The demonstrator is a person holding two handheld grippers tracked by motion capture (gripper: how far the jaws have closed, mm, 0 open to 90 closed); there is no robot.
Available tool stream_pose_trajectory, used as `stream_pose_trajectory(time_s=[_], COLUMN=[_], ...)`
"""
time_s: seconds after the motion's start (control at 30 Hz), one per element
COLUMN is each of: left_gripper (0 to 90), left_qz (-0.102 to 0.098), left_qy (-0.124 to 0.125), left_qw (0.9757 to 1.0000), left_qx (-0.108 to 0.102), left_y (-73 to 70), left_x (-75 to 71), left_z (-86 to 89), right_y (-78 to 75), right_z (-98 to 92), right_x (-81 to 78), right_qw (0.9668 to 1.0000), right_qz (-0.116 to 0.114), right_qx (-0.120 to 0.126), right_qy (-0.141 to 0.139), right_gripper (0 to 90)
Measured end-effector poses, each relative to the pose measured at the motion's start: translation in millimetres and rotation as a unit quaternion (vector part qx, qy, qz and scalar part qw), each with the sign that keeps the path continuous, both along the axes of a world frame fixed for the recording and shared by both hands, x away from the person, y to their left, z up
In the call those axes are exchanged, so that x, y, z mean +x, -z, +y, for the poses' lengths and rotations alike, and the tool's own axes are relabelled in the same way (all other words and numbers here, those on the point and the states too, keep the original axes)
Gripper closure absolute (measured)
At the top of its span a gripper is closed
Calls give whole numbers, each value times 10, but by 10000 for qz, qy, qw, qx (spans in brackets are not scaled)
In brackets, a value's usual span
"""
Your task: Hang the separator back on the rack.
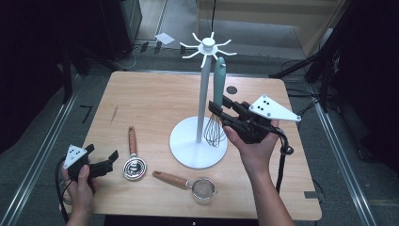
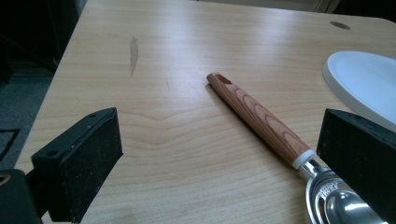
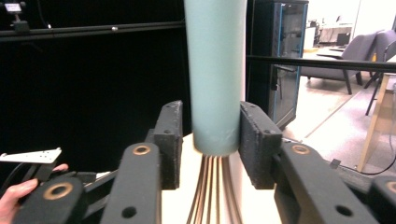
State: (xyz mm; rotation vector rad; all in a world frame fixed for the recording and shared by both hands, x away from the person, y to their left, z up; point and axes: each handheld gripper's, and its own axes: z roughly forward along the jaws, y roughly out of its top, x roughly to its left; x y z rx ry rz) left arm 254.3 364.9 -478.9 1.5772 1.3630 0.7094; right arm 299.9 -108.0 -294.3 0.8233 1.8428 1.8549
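A whisk (image 1: 216,128) with a teal handle (image 3: 215,74) hangs upright from a hook of the white utensil stand (image 1: 203,89). My right gripper (image 1: 220,109) reaches in from the right, one jaw on each side of the handle's lower end. In the right gripper view my right gripper (image 3: 210,126) shows a thin gap between the left pad (image 3: 170,140) and the handle, so it is open around it. My left gripper (image 1: 101,154) rests open at the table's front left. In the left gripper view, a metal scoop with a wooden handle (image 2: 261,119) lies between the wide jaws of my left gripper (image 2: 219,140).
The stand's round white base (image 1: 186,150) sits mid-table. The scoop (image 1: 134,165) lies left of it. A small strainer (image 1: 203,188) with a wooden handle lies near the front edge. A dark round grommet (image 1: 231,90) is at the back right of the table.
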Motion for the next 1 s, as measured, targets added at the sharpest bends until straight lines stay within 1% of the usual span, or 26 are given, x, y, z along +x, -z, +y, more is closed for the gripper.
stream_pose_trajectory(time_s=[0.07, 0.2, 0.23, 0.3, 0.37, 0.47, 0.53, 0.6, 0.63, 0.67, 0.7, 0.83, 0.9, 0.93, 0.97, 1.0], left_gripper=[4, 4, 4, 4, 4, 4, 4, 4, 4, 4, 4, 4, 4, 4, 4, 4], left_qz=[10, -5, -5, -27, -39, -54, -67, -85, -93, -95, -76, -26, 11, 33, 42, 45], left_qy=[6, 12, 5, -12, -29, -48, -77, -99, -98, -96, -93, -88, -85, -91, -99, -104], left_qw=[10000, 10000, 10000, 10000, 10000, 9999, 9999, 9999, 9999, 9999, 9999, 10000, 10000, 10000, 9999, 9999], left_qx=[11, -13, -9, -80, -69, -76, -48, -43, -41, -38, -35, -29, -12, -1, -8, -18], left_y=[-3, -11, -16, -22, -28, -33, -33, -37, -38, -37, -35, -9, -3, 0, 3, 5], left_x=[-1, -7, -11, -15, -21, -25, -25, -29, -29, -29, -29, -11, -6, -2, -1, -1], left_z=[-1, 1, 11, 22, 36, 37, 31, 27, 27, 27, 26, 21, 17, 14, 12, 12], right_y=[2, 0, -5, -26, -43, -63, -65, -64, -65, -67, -75, -132, -157, -170, -190, -206], right_z=[-16, -54, -63, -99, -138, -194, -216, -220, -216, -209, -197, -129, -87, -71, -57, -50], right_x=[-12, -39, -46, -64, -72, -81, -74, -36, -30, -10, 7, 66, 100, 121, 154, 170], right_qw=[10000, 9999, 9999, 9999, 9997, 9996, 9994, 9990, 9988, 9984, 9983, 9981, 9970, 9961, 9941, 9937], right_qz=[-16, -109, -110, -142, -193, -188, -218, -91, -50, -39, -27, -211, -355, -453, -623, -668], right_qx=[-12, 49, 56, 87, 131, 189, 144, 117, 125, 116, 124, 62, -56, -117, -213, -237], right_qy=[-41, -93, -75, 21, 40, 77, 237, 420, 460, 546, 568, 572, 682, 755, 864, 872], right_gripper=[597, 594, 597, 603, 618, 696, 785, 885, 900, 900, 900, 900, 900, 900, 900, 900])
